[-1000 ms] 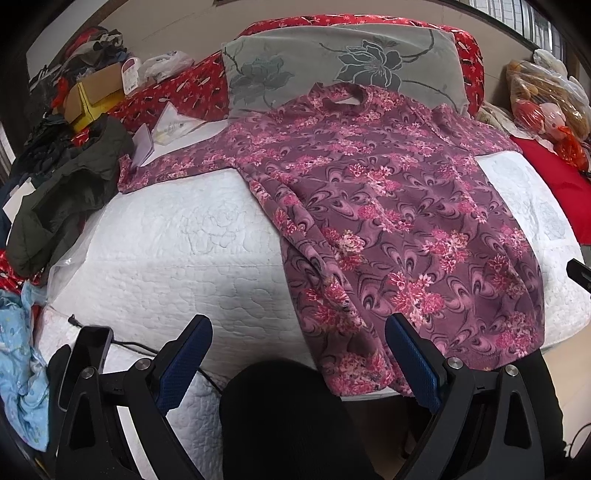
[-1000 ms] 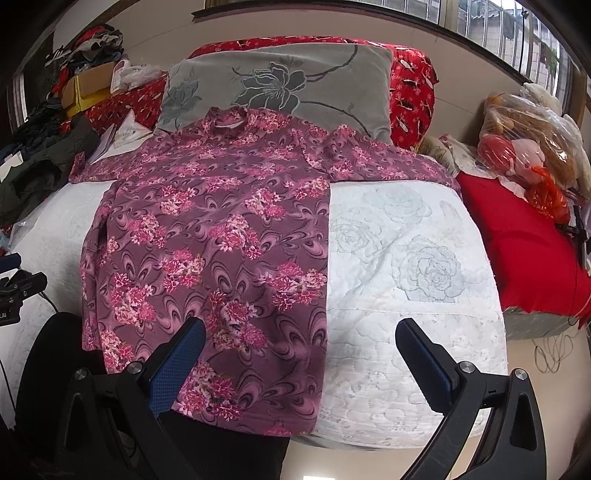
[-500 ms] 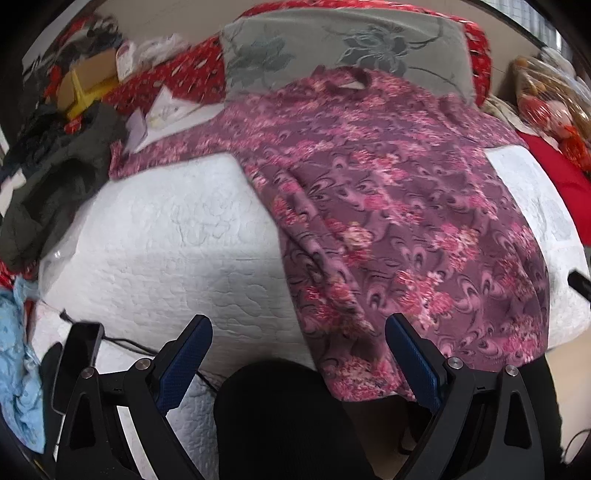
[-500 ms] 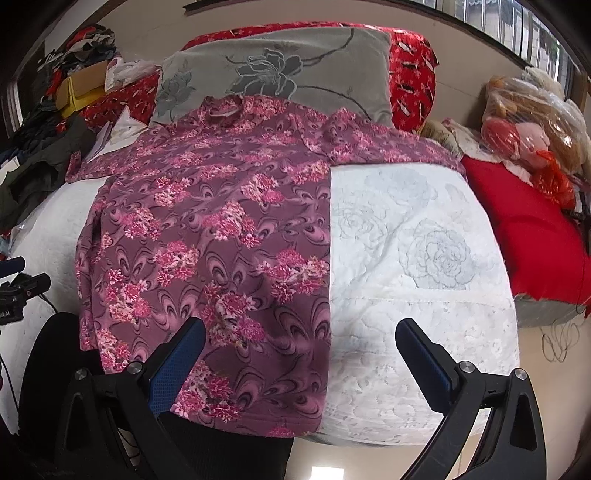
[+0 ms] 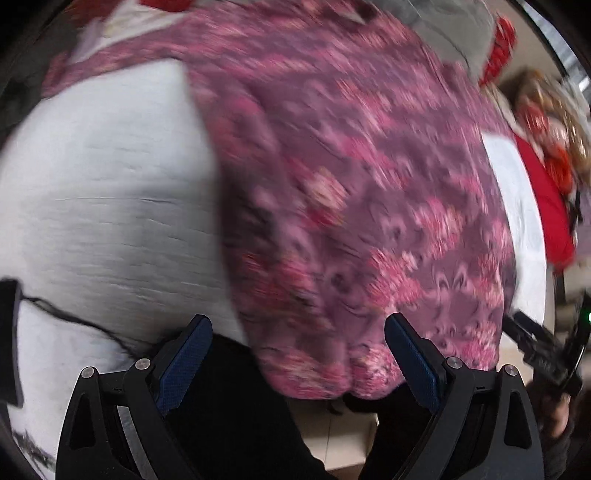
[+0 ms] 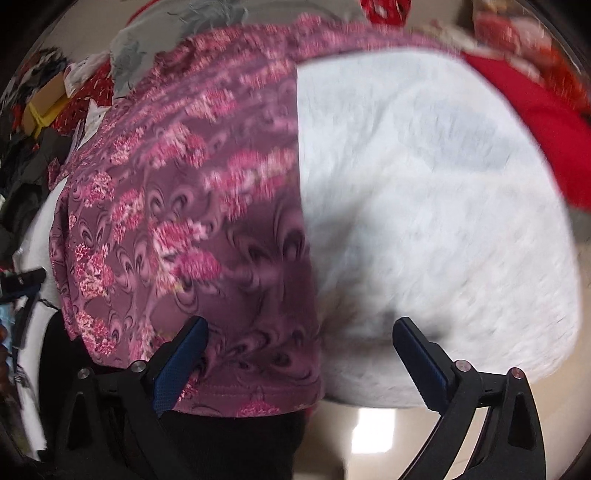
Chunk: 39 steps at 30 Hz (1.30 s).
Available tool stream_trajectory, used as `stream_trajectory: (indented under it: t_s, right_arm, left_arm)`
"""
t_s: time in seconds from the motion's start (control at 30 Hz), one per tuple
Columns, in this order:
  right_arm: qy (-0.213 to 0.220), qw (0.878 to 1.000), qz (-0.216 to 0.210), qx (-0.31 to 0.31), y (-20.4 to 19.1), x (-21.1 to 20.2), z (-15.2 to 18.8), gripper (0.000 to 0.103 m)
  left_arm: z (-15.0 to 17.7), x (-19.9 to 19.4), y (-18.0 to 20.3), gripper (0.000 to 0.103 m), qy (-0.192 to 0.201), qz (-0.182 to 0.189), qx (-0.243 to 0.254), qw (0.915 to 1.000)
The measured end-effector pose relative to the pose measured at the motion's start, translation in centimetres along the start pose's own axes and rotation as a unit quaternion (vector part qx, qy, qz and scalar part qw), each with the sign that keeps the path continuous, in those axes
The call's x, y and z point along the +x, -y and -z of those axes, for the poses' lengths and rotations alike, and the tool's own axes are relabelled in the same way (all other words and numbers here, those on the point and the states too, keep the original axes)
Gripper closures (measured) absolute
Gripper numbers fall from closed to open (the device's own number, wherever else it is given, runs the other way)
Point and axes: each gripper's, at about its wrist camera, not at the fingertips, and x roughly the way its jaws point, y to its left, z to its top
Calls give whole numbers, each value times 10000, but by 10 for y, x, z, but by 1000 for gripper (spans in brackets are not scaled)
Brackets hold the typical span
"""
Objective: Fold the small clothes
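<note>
A floral purple-pink shirt (image 5: 362,192) lies spread flat on the white quilted bed (image 5: 110,192), its collar toward the head of the bed by the grey flowered pillow (image 6: 192,22) and its hem hanging over the near edge. Both views are motion-blurred. The left gripper (image 5: 298,354) is open, its 2 blue-padded fingers spread wide and holding nothing, just off the near edge of the bed at the shirt's left hem corner. The right gripper (image 6: 300,356) is likewise open and empty, its left finger over the hem near the shirt's right hem corner and its right finger over bare quilt. A red cushion (image 6: 546,122) sits at the bed's right edge, and a pile of dark clothes (image 6: 26,173) lies off its left side
</note>
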Motion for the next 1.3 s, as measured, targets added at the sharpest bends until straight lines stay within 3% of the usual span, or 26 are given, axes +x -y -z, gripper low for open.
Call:
stream_trajectory:
  t_s: [0.07, 0.1, 0.13, 0.17, 0.2, 0.23, 0.27, 0.47, 0.6, 0.8, 0.9, 1.0, 1.07, 1.1, 1.17, 1.2, 1.23, 1.3]
  right_arm:
    - [-181, 9992, -309, 200, 5, 11, 3, 10]
    - [-251, 9981, -482, 302, 8, 14, 4, 18]
    - [-305, 9963, -695, 396, 9, 17, 6, 24]
    - [-313, 9946, -886, 447, 11, 17, 8, 45]
    - [-301, 9919, -1135, 478, 12, 16, 8, 74]
    - [-269, 9904, -1276, 461, 12, 14, 9, 89]
    - [-195, 9905, -1304, 397, 12, 9, 9, 99]
    - [834, 9785, -1876, 186, 19, -66, 9, 100]
    - [1209, 9740, -1882, 344, 31, -97, 12, 100]
    - [773, 9830, -1545, 614, 44, -70, 21, 100]
    - [484, 9860, -1418, 726, 51, -51, 32, 100]
    - [252, 9889, -1259, 743, 53, -41, 32, 99]
    - [324, 9929, -921, 680, 53, -47, 24, 93]
    - [436, 9952, -674, 568, 50, -53, 18, 93]
    - [717, 9950, -614, 311, 41, -64, 2, 93]
    - [840, 9938, -708, 187, 32, -67, -9, 90]
    - [914, 9930, -746, 84, 26, -68, -18, 86]
    - [1013, 9920, -743, -145, 10, -61, -39, 72]
  left_arm:
    - [-3, 17, 3, 36, -188, -8, 74, 9998]
    - [-5, 25, 2, 68, -353, 81, 91, 9993]
    - [-6, 31, 1, 91, -504, 130, 93, 9986]
    - [-7, 35, -5, 95, -599, 193, 30, 9980]
    - [-8, 34, -10, 97, -559, 212, -34, 9982]
    - [-9, 29, -17, 99, -477, 219, -97, 9986]
    - [-10, 22, -26, 99, -396, 227, -148, 9988]
    - [-7, -57, -112, 100, 213, 561, -1046, 9927]
    - [5, -71, -145, 100, 243, 559, -1320, 9894]
    - [24, -11, -155, 99, -420, 304, -1532, 9868]
    - [25, 4, -161, 97, -559, 242, -1607, 9851]
    - [19, -8, -159, 97, -410, 366, -1542, 9865]
    - [13, -37, -153, 96, 32, 287, -1209, 9922]
    - [13, -50, -148, 89, 200, 245, -1070, 9938]
    - [-4, -68, -131, 63, 618, 188, -784, 9948]
    - [-11, -72, -124, 42, 779, 111, -717, 9943]
    - [-17, -75, -115, 30, 939, -17, -666, 9934]
    - [-33, -71, -94, 28, 1162, -164, -550, 9916]
